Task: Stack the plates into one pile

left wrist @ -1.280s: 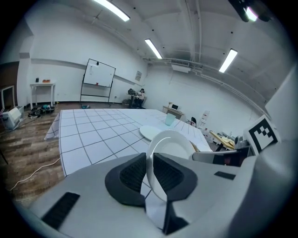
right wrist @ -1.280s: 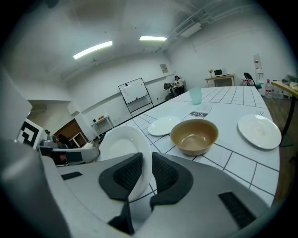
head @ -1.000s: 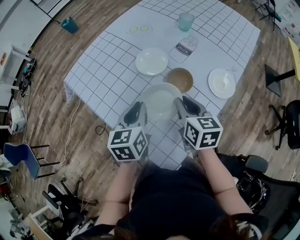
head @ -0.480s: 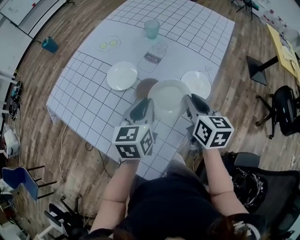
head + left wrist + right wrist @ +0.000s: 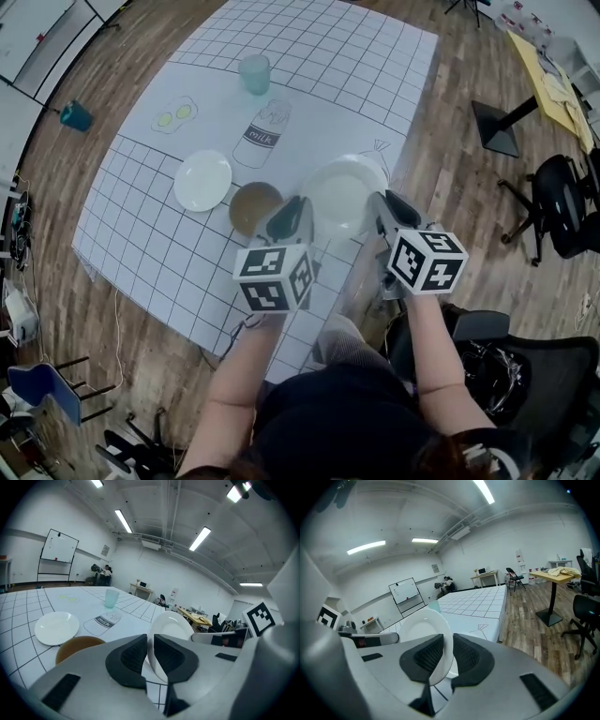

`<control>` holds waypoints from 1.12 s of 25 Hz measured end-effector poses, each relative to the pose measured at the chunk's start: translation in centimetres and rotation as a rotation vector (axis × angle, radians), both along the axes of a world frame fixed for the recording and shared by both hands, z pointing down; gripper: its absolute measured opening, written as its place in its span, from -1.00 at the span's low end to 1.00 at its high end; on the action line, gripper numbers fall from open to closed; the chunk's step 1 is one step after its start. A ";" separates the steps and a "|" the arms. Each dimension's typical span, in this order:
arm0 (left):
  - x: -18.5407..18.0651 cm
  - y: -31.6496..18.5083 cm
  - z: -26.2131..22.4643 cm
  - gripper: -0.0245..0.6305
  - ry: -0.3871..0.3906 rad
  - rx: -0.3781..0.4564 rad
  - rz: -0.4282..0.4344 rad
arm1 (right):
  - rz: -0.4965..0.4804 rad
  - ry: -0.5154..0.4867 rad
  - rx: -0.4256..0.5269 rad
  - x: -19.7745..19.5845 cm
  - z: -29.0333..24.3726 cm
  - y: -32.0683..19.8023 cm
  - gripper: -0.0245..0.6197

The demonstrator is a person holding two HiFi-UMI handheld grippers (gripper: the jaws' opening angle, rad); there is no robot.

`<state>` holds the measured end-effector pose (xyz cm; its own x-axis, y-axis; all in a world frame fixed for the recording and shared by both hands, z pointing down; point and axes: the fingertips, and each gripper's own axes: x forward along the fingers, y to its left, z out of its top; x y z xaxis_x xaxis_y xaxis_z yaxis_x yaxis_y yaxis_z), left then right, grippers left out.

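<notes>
The left gripper (image 5: pixel 291 216) and the right gripper (image 5: pixel 390 210) sit side by side just above the middle of the head view, with the large white plate (image 5: pixel 342 195) carried between them. Each gripper is clamped on the plate's rim: in the left gripper view the dark pads (image 5: pixel 133 656) pinch the near edge with the plate rising to the right, and in the right gripper view the pads pinch the opposite edge the same way. The plate hangs over the right part of the gridded table mat (image 5: pixel 309 56), near the mat's right edge and just below a small line drawing.

To the left of the held plate, a brown bowl (image 5: pixel 253 206) stands on the mat, right beside the left gripper's tip. Further left lies a small white plate (image 5: pixel 202 180) — apart from the bowl. A pale green cup (image 5: pixel 254 73) stands in the upper part of the frame, above a drawn milk bottle (image 5: pixel 261 134).
</notes>
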<state>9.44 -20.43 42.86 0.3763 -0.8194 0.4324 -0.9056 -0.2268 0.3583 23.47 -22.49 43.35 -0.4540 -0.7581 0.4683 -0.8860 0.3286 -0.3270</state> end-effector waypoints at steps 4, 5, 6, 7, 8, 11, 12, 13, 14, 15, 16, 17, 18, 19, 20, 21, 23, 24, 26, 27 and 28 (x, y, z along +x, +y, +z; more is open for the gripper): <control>1.9 -2.3 1.7 -0.74 -0.008 -0.022 0.011 | 0.021 0.010 -0.024 2.0 1.6 -1.6 -0.67; 2.3 -2.8 2.1 -0.74 -0.014 -0.029 0.015 | 0.026 0.011 -0.031 2.4 2.0 -1.9 -0.67; 2.7 -3.3 2.5 -0.74 -0.022 -0.036 0.020 | 0.031 0.010 -0.038 2.8 2.4 -2.3 -0.67; 3.0 -3.8 2.8 -0.74 -0.030 -0.043 0.025 | 0.035 0.010 -0.047 3.1 2.8 -2.6 -0.68; 3.4 -4.1 3.2 -0.73 -0.037 -0.050 0.031 | 0.038 0.009 -0.055 3.4 3.2 -2.9 -0.68; 4.0 -5.0 4.5 -0.74 -0.044 -0.072 0.040 | 0.045 0.015 -0.075 4.0 4.4 -3.7 -0.68; 4.2 -5.3 4.9 -0.74 -0.043 -0.077 0.042 | 0.046 0.019 -0.079 4.2 4.7 -3.9 -0.68; 4.3 -5.6 5.3 -0.74 -0.041 -0.081 0.044 | 0.049 0.024 -0.083 4.3 5.0 -4.2 -0.68; 4.4 -5.9 5.7 -0.73 -0.042 -0.086 0.047 | 0.051 0.027 -0.088 4.4 5.4 -4.4 -0.68; 4.5 -6.2 6.0 -0.74 -0.045 -0.091 0.049 | 0.053 0.029 -0.095 4.5 5.7 -4.6 -0.68; 4.6 -6.4 6.4 -0.74 -0.050 -0.096 0.051 | 0.055 0.028 -0.102 4.6 6.1 -4.8 -0.68; 4.7 -6.6 6.7 -0.74 -0.056 -0.100 0.052 | 0.057 0.026 -0.110 4.7 6.4 -5.0 -0.68; 4.8 -6.8 7.0 -0.73 -0.061 -0.104 0.052 | 0.060 0.023 -0.118 4.8 6.8 -5.2 -0.68; 4.9 -7.0 7.3 -0.73 -0.066 -0.110 0.053 | 0.063 0.020 -0.126 4.9 7.1 -5.4 -0.68; 5.0 -7.2 7.5 -0.73 -0.069 -0.116 0.054 | 0.065 0.019 -0.135 4.9 7.5 -5.5 -0.68; 5.1 -7.4 7.9 -0.74 -0.074 -0.125 0.057 | 0.065 0.023 -0.145 4.9 7.9 -5.7 -0.67; 5.2 -7.6 8.6 -0.73 -0.088 -0.142 0.065 | 0.060 0.039 -0.157 4.9 8.5 -5.8 -0.66; 5.2 -7.7 8.9 -0.73 -0.095 -0.149 0.068 | 0.057 0.049 -0.158 4.9 8.7 -5.8 -0.65; 5.1 -7.8 9.3 -0.73 -0.104 -0.157 0.067 | 0.050 0.066 -0.156 4.8 9.1 -5.9 -0.64; 5.1 -7.8 9.5 -0.73 -0.105 -0.160 0.065 | 0.048 0.075 -0.155 4.7 9.2 -6.0 -0.64; 5.1 -7.9 9.7 -0.73 -0.104 -0.163 0.063 | 0.046 0.085 -0.153 4.7 9.3 -6.0 -0.64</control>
<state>14.49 -28.31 52.56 0.3712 -0.7117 0.5964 -0.9255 -0.2313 0.2999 28.13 -28.54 52.66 -0.3747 -0.6940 0.6148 -0.9254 0.2396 -0.2936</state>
